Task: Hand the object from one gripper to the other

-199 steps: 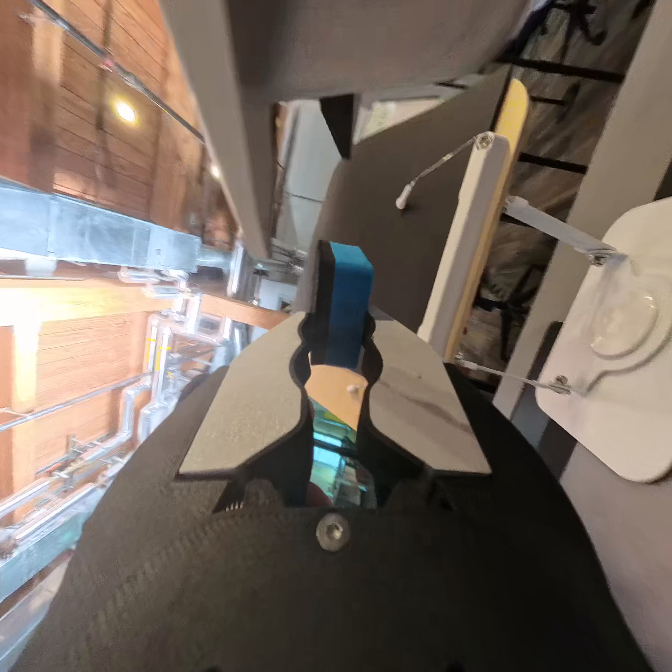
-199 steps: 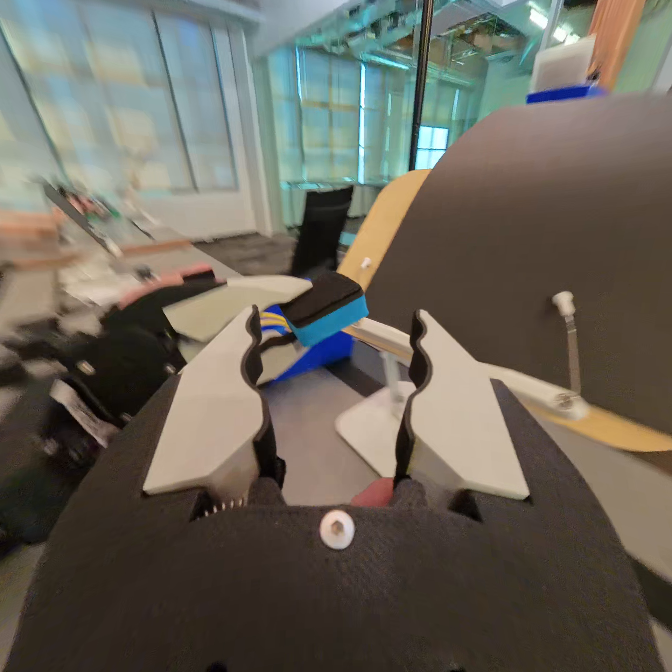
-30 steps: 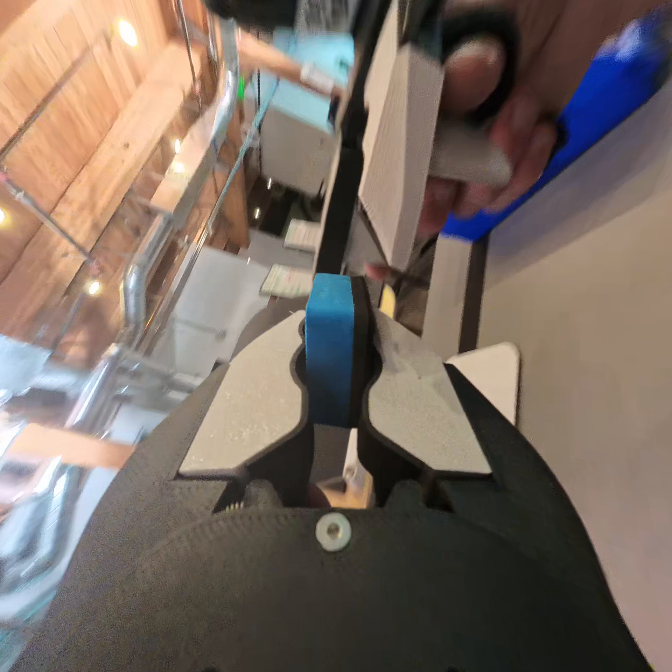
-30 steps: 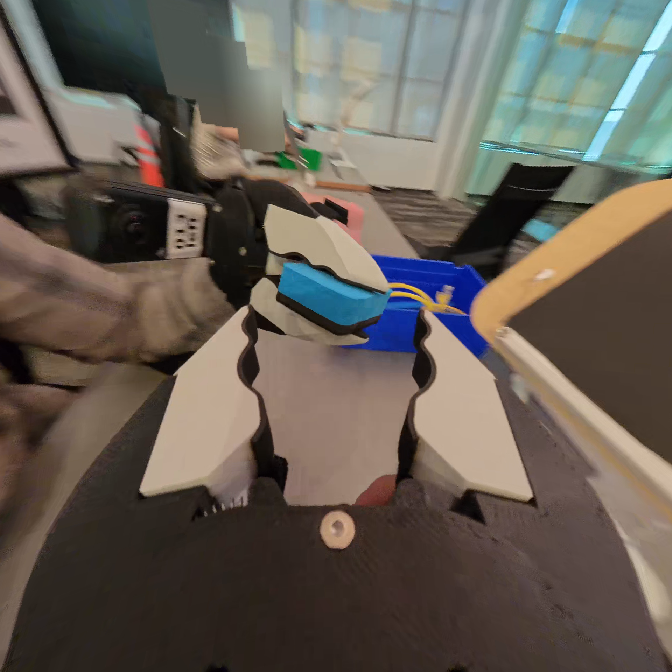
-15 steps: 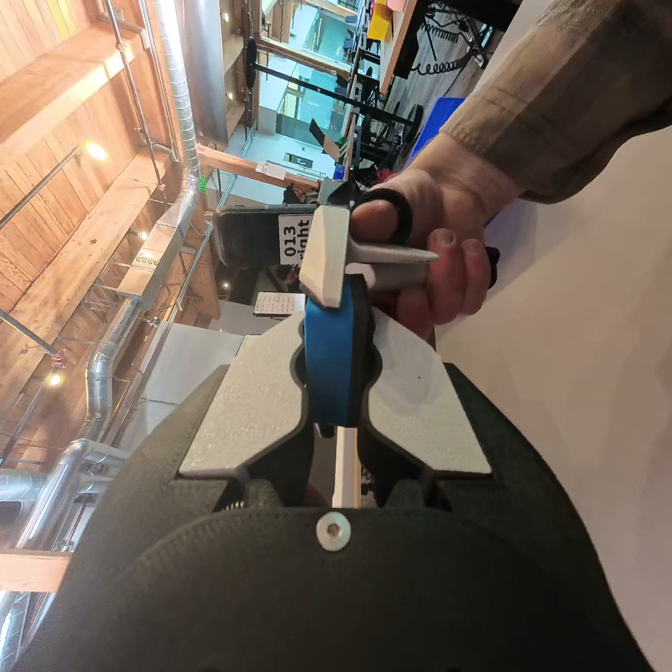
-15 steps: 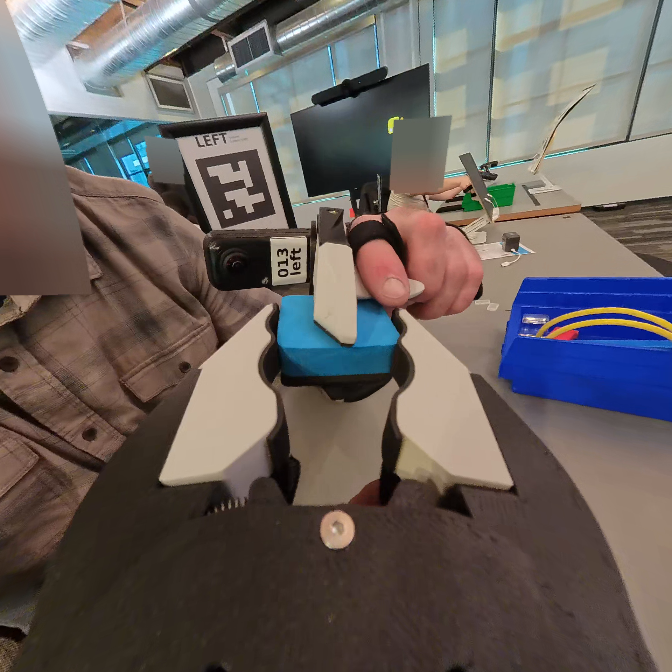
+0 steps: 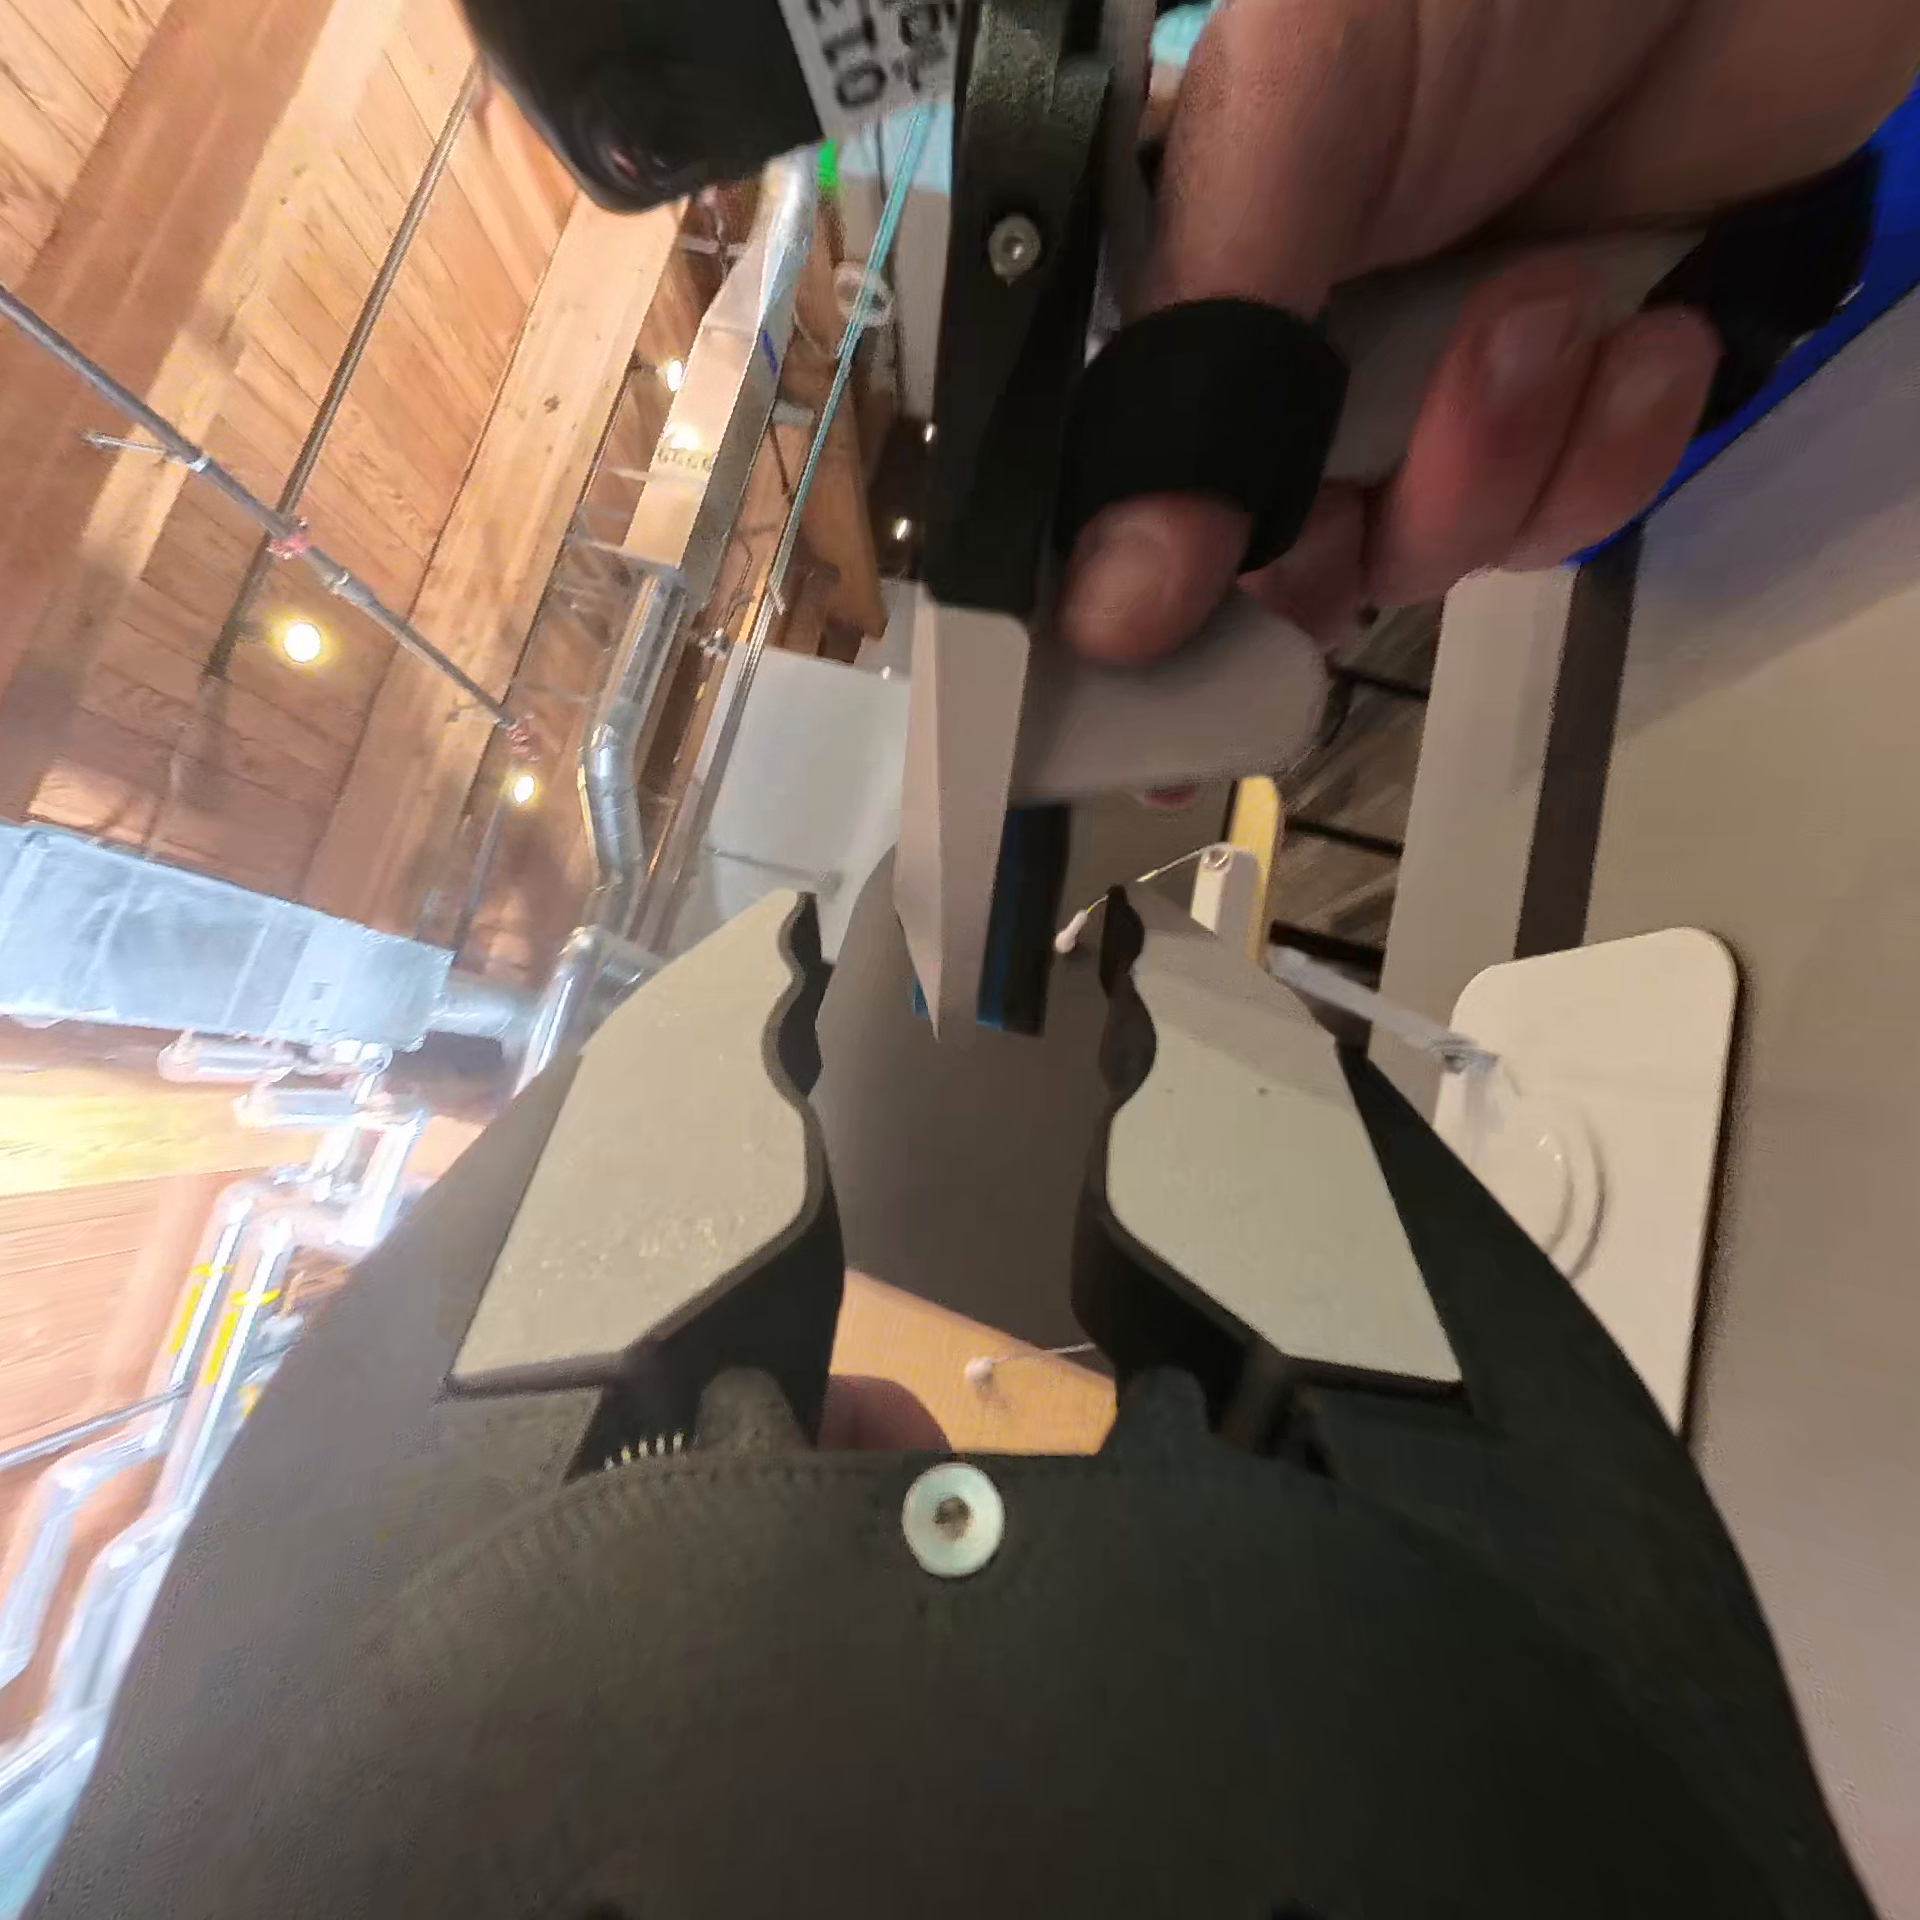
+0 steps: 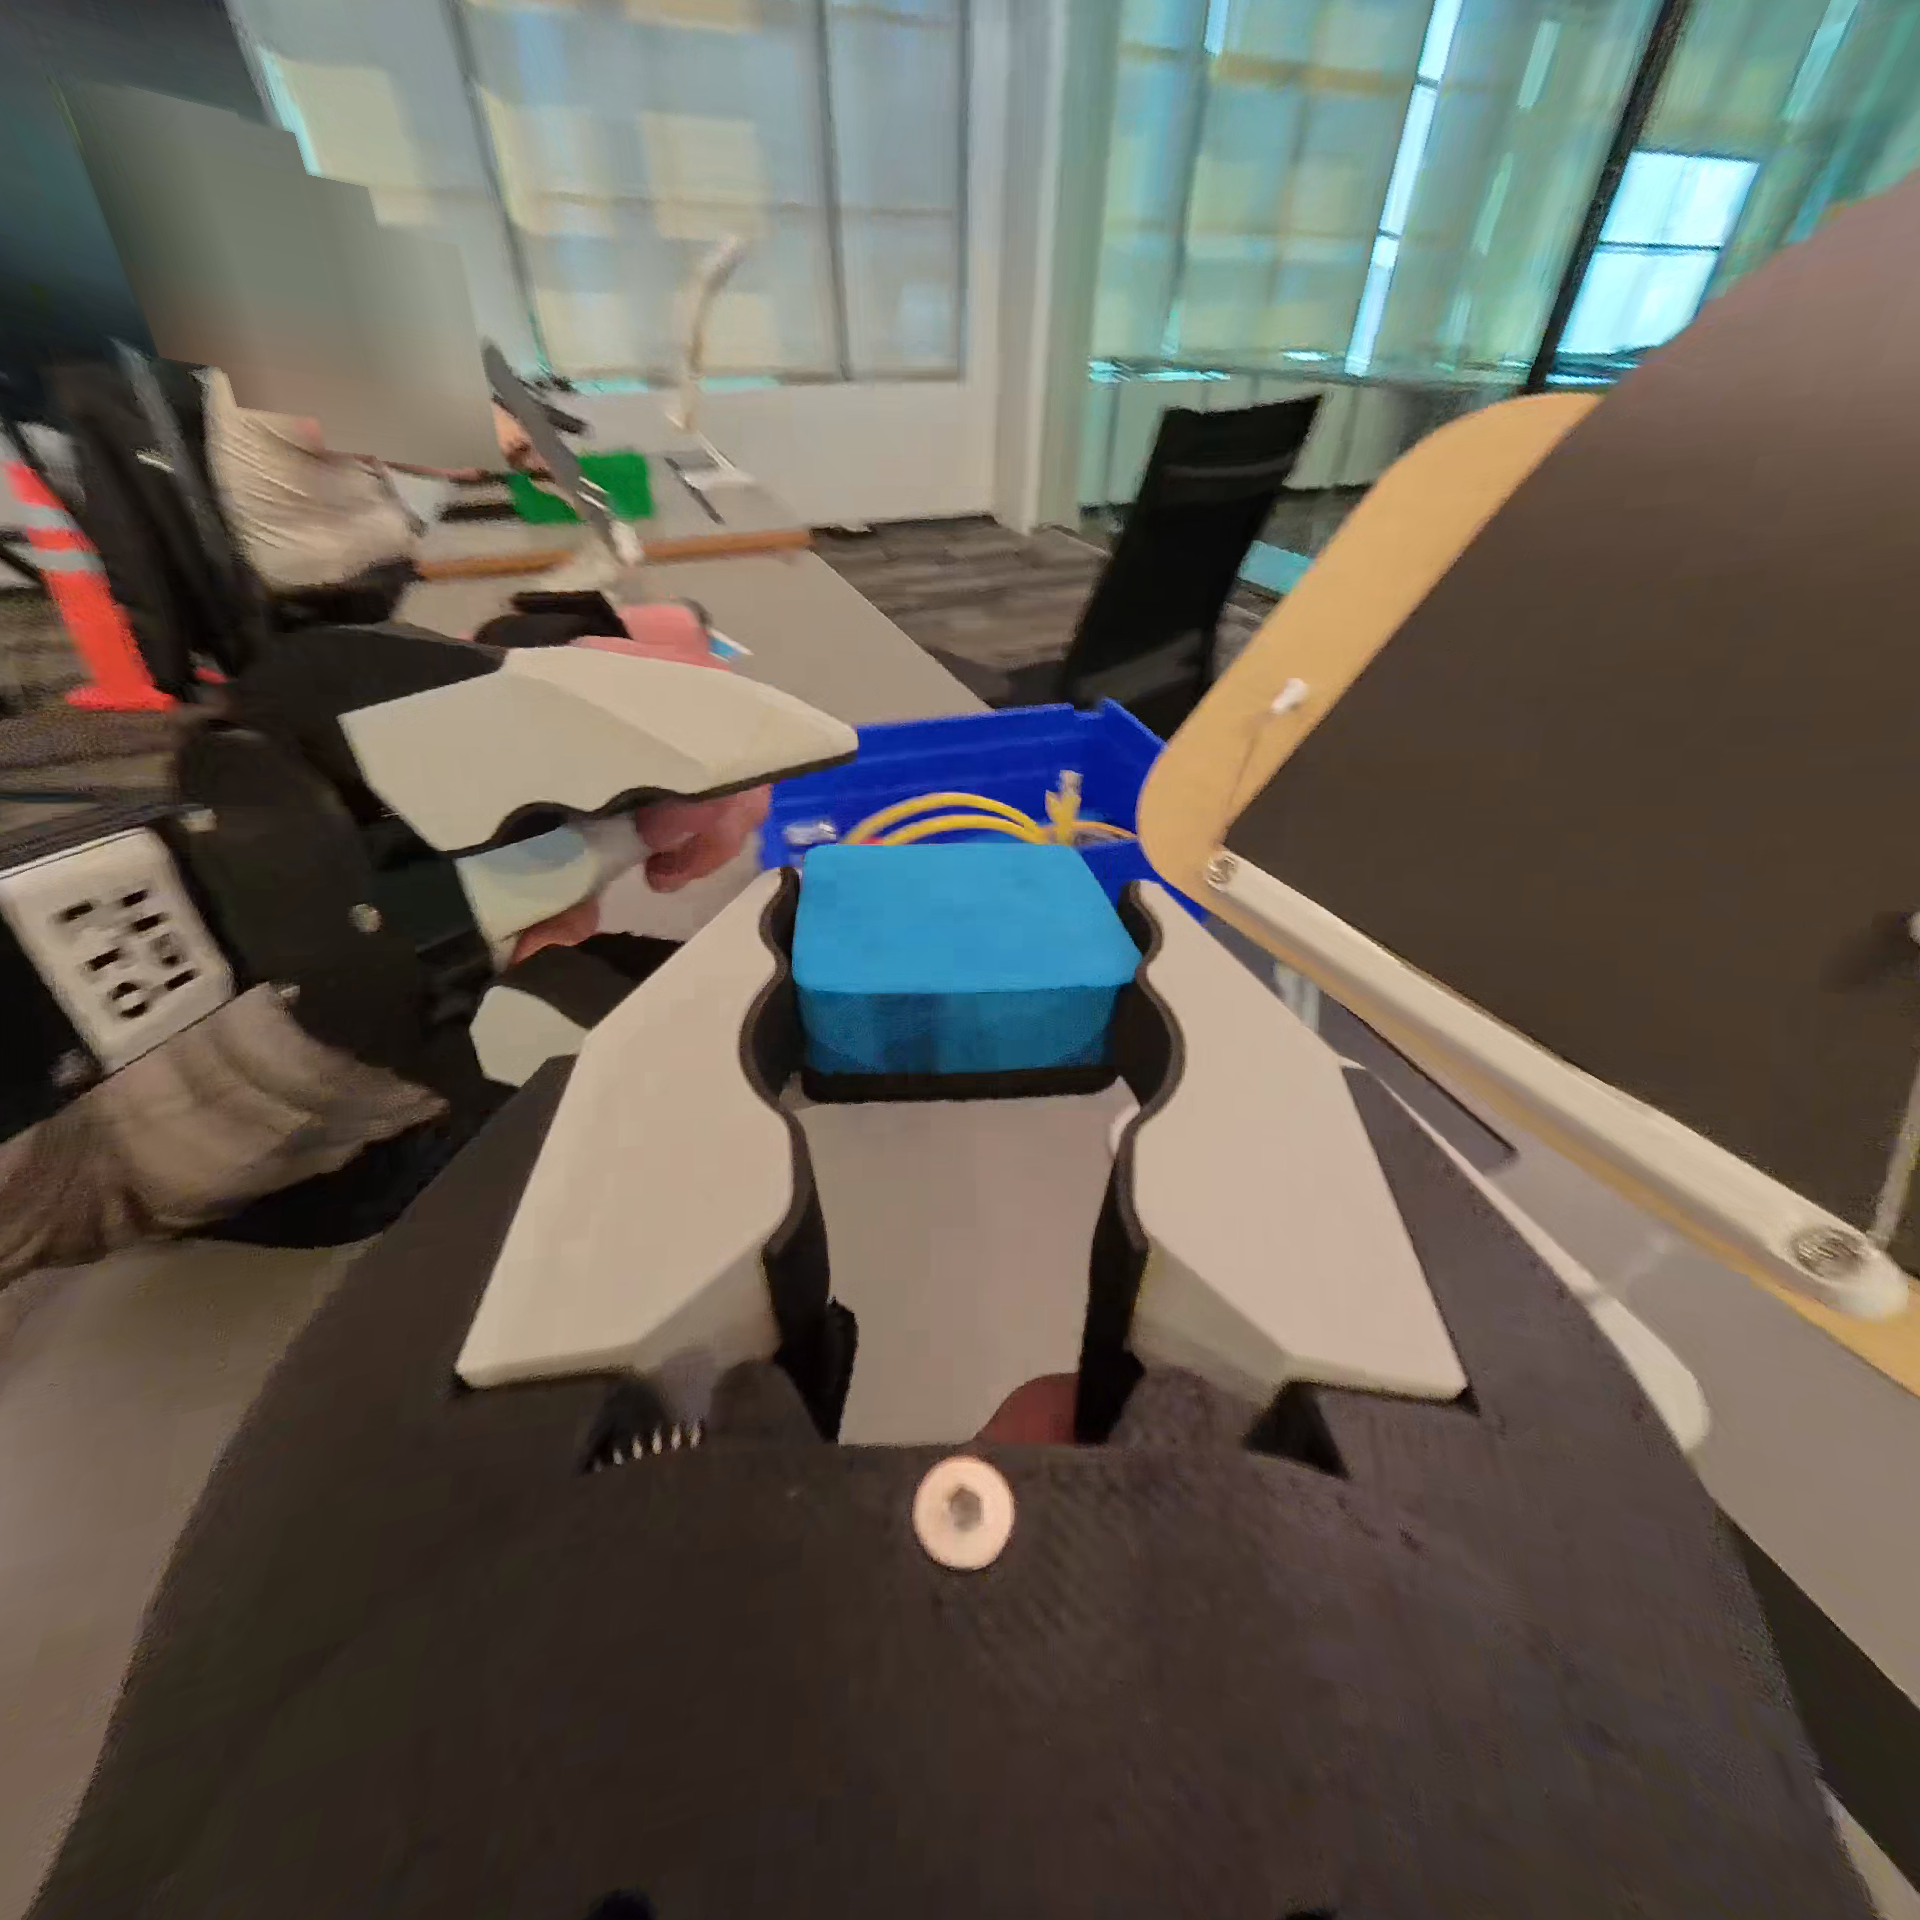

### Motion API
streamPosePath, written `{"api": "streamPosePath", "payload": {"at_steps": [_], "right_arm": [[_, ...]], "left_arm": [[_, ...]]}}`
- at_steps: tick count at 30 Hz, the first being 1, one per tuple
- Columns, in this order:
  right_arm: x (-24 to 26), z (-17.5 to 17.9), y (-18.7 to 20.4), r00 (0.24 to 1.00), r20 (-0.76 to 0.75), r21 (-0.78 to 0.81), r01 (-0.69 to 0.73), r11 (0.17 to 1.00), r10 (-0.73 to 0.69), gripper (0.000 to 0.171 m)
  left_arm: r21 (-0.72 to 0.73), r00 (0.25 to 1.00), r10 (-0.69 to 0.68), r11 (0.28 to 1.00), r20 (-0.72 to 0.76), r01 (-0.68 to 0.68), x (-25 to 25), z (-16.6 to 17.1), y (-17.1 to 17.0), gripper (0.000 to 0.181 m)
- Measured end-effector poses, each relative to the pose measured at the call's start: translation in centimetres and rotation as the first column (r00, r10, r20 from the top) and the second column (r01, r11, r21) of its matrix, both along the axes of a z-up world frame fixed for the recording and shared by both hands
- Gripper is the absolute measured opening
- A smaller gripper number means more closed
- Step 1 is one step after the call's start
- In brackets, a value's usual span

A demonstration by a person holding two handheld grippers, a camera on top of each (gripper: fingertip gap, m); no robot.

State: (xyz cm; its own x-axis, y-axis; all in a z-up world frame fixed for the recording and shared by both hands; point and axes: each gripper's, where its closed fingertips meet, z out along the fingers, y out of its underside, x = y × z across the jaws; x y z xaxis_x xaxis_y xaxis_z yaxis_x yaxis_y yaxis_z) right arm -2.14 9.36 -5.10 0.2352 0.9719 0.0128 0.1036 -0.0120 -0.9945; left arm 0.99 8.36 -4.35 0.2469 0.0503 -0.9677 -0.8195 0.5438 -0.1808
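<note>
We see the right gripper point(image 8: 961, 997) clamped on the blue foam block point(image 8: 961, 951), its 2 grey fingers point(image 8: 665, 1122) pressing the block's 2 sides near their tips. The block has a thin black layer along its underside and sits level above the grey bench point(image 8: 810, 623). In the left wrist view we see the same block point(image 7: 1013, 925) edge-on, held by the right gripper point(image 7: 977, 935) just beyond our own fingertips, with a person's hand point(image 7: 1403, 343) wrapped around that gripper's handle.

The left gripper point(image 7: 961, 971) stands open, its 2 fingers point(image 7: 665, 1132) apart with nothing between them. From the right wrist view we see the left gripper point(image 8: 623, 821) just left of the block, apart from it, its fingers spread.

Behind the block a blue bin point(image 8: 987, 748) holding yellow cables point(image 8: 956, 810) sits on the bench. A dark panel with a tan edge point(image 8: 1558, 779) leans in at the right.
</note>
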Motion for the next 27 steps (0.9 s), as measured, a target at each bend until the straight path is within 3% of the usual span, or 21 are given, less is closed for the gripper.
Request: {"api": "streamPosePath", "payload": {"at_steps": [5,9,14,27], "right_arm": [[-1.6,-0.9,-0.7,0.999,0.045,-0.021,0.024,1.0,-0.023,0.058],[-1.5,-1.1,-0.7,0.997,0.068,-0.03,0.035,0.999,-0.033,0.058],[-1.4,-0.8,-0.7,0.989,0.112,0.084,0.09,0.992,-0.099,0.058],[-1.0,-0.9,-1.5,0.99,0.139,0.097,0.019,0.995,-0.033,0.059]], "left_arm": [[0.034,0.994,0.105,0.994,-0.016,-0.104,-0.3,-0.6,1.4,0.039],[0.012,0.994,0.107,0.994,-0.001,-0.107,-0.2,-0.7,1.6,0.036],[-0.009,0.996,0.074,0.997,0.056,-0.074,-0.2,-0.5,1.4,0.031],[0.018,0.998,0.034,0.999,0.051,-0.035,0.6,-0.3,0.7,0.025]]}}
